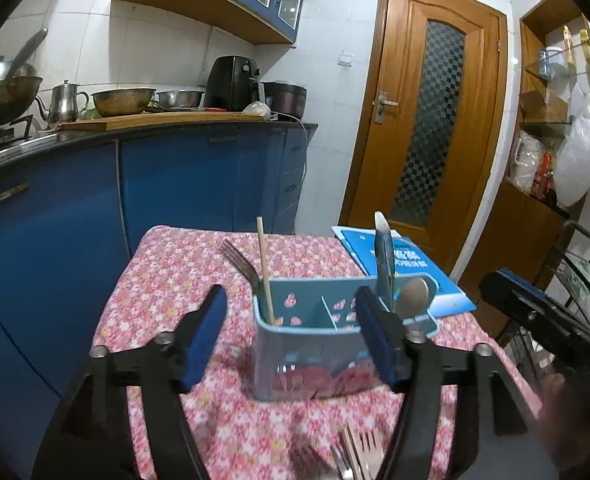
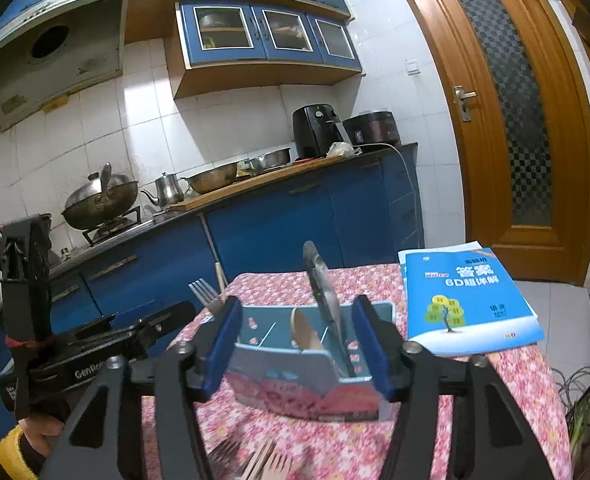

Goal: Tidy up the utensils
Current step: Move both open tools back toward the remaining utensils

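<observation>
A blue divided utensil holder (image 1: 315, 344) stands on the flowered tablecloth (image 1: 167, 292). In it stand a metal fork (image 1: 239, 262), a wooden chopstick (image 1: 265, 276), a knife (image 1: 384, 260) and a wooden spoon (image 1: 413, 294). My left gripper (image 1: 291, 336) is open and empty, just in front of the holder. My right gripper (image 2: 297, 344) is open and empty, its blue pads either side of the holder (image 2: 307, 376). The knife (image 2: 323, 284) and spoon (image 2: 303, 332) show there too. Loose forks lie near the front edge (image 1: 361, 452), also in the right wrist view (image 2: 255, 460).
A blue booklet (image 2: 463, 296) lies on the table's far right corner. Blue kitchen cabinets with a wok (image 2: 99, 200), kettle and bowls run behind the table. A wooden door (image 1: 423, 120) stands at the back right. The left gripper's body (image 2: 75, 344) shows at the right view's left.
</observation>
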Demonstrator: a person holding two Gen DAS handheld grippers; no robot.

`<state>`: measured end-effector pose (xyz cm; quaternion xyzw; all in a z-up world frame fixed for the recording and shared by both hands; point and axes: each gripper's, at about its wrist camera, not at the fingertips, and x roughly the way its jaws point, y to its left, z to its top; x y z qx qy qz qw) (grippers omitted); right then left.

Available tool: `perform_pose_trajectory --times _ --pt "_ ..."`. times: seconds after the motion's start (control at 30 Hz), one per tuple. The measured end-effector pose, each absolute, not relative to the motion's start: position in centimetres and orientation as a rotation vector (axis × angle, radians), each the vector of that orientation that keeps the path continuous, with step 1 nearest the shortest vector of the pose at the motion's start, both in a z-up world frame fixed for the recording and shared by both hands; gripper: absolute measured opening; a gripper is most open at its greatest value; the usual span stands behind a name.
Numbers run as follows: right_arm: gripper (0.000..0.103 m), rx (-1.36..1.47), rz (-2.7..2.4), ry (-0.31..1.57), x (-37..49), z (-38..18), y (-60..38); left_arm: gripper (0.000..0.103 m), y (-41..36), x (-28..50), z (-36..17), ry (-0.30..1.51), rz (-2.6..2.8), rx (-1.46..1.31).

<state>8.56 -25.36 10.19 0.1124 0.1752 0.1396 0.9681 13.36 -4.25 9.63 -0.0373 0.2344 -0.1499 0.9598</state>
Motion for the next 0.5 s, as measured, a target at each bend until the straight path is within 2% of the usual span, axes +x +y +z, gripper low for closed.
perform_pose_trajectory --times 0.1,0.23,0.5 --pt "0.078 0.242 0.278 0.352 7.2 10.4 -25.3 0.075 -4.2 12.0 9.7 0.478 -0.305 -0.057" --pt "0.083 0.248 0.268 0.357 5.6 10.4 -25.4 0.076 -4.3 10.3 9.7 0.489 -0.309 -0.026" --pt "0.085 0.273 0.242 0.414 3.0 9.5 -25.9 0.076 -4.3 7.6 9.1 0.535 -0.319 -0.007"
